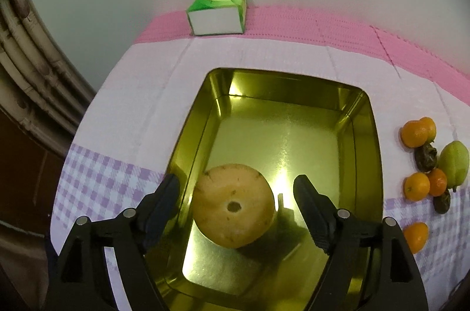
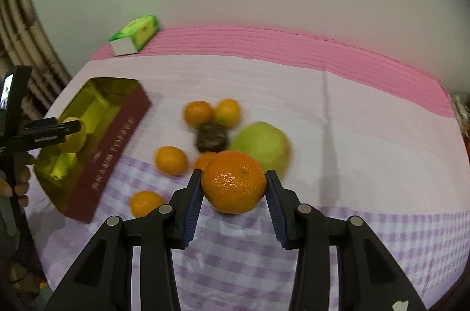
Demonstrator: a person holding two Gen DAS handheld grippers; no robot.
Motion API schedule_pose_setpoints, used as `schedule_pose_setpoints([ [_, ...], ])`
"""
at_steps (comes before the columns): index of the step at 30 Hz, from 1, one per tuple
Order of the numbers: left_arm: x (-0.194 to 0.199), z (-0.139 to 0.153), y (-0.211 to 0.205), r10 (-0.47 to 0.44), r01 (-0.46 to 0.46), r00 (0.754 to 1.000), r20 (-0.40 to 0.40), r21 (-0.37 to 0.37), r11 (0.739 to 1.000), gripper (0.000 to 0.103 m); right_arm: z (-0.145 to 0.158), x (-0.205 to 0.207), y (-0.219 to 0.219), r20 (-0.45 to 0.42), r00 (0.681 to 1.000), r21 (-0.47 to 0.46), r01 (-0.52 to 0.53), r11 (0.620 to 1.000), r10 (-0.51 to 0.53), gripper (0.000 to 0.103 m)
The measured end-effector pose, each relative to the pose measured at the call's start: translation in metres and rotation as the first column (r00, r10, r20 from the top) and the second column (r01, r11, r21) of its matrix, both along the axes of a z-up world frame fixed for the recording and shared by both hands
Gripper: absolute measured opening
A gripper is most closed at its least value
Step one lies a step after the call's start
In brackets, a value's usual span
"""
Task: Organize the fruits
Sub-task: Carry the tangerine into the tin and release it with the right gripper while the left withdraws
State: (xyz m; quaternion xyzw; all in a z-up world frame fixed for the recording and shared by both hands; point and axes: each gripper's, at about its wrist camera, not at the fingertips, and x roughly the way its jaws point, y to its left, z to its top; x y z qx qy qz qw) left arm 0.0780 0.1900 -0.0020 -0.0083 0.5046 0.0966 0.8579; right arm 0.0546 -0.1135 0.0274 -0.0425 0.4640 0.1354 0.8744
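Here the left gripper (image 1: 236, 203) stands apart around a pale fruit (image 1: 233, 205) lying in the gold tin (image 1: 364, 134), pads clear of it. The right gripper (image 2: 234, 183) is clamped on an orange (image 2: 234, 182); the fruit pile (image 2: 211, 134) lies at its eleven o'clock.

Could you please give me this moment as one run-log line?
left tongs: open over yellow fruit in gold tin | right tongs: shut on tangerine, lifted | remaining fruit on cloth
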Motion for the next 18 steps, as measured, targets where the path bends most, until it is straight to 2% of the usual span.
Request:
schedule_pose_setpoints([
  [3, -0.006, 0.008, 0.004, 0.016, -0.017, 1.000, 0.024, 0.010, 1.000, 0.085, 0.001, 0.001, 0.025, 0.002, 0.998, 0.009, -0.055, 0.998, 0.055, 0.039],
  [10, -0.027, 0.019, 0.022, 0.076, -0.078, 0.996, 0.048, 0.034, 0.996, 0.088, -0.002, 0.004, 0.081, -0.009, 0.984, 0.039, -0.177, 0.984, 0.177, 0.039],
  [18, -0.058, 0.019, 0.058, 0.184, -0.185, 0.982, 0.036, 0.021, 0.983, 0.090, -0.002, 0.003, 0.150, -0.008, 0.947, 0.054, -0.320, 0.946, 0.321, 0.039],
])
